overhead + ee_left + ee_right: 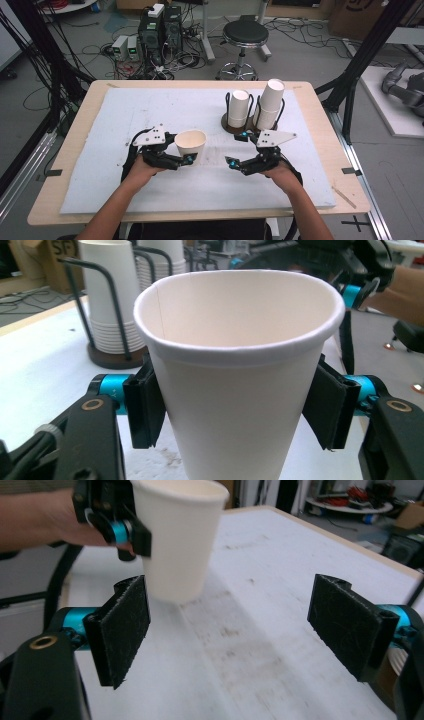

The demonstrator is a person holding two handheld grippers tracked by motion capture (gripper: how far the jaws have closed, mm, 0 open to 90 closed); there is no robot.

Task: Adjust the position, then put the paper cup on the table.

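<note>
Paper cup [191, 145] upright, mouth up, clamped at mid-wall by left gripper [188, 159], in front-left of the cup holder [252, 117]. Right gripper [237, 150] spread wide, empty, just right of the cup, nearer the holder. Cup axis vertical; probably restacking next.

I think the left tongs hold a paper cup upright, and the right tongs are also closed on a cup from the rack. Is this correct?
Not quite. The left tongs do hold the cup upright, but the right tongs are open and hold nothing; the right gripper view shows their jaws wide apart over the mat. The cups in the rack are untouched.
</note>
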